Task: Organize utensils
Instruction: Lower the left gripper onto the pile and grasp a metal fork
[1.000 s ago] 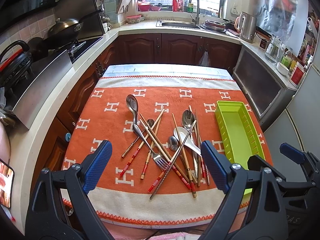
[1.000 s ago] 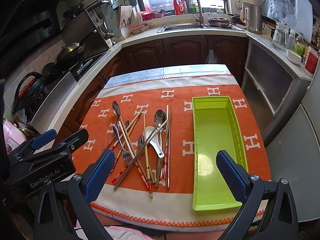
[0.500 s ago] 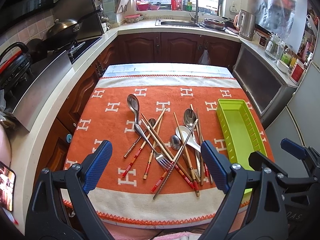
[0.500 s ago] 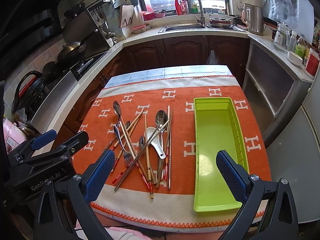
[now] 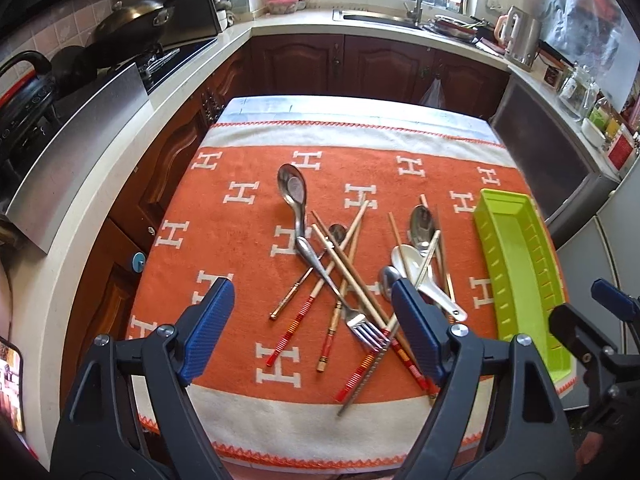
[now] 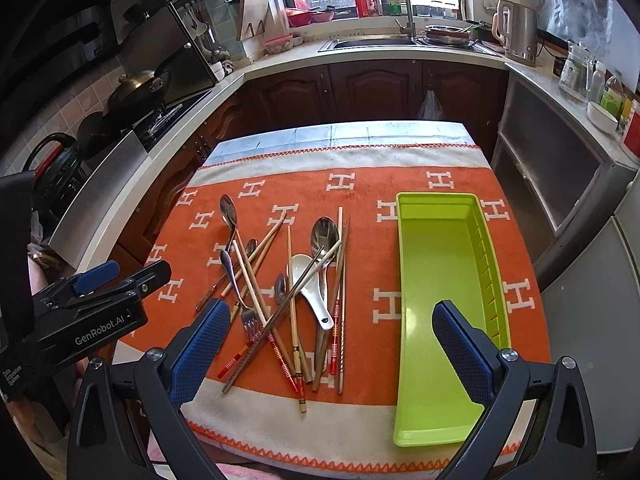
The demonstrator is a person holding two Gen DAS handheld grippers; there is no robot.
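The left gripper (image 5: pixel 312 320) has dropped closer over the utensil pile (image 5: pixel 352 280), jaws just narrowing but still wide, empty. The right gripper (image 6: pixel 326 344) hangs wide, empty. The green tray (image 6: pixel 404 280) at three o'clock is unfilled; next, pinch the fork (image 5: pixel 362 330).

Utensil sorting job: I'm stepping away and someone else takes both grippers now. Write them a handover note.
Left gripper: open, empty, jaws just closing a little, above the utensil pile.
Right gripper: open, empty, above the pile's near end.
Things: spoons, fork, chopsticks and a white spoon lie crossed on the orange cloth; green tray to their right holds nothing.
Done: nothing sorted.
Left: move every utensil into the tray.
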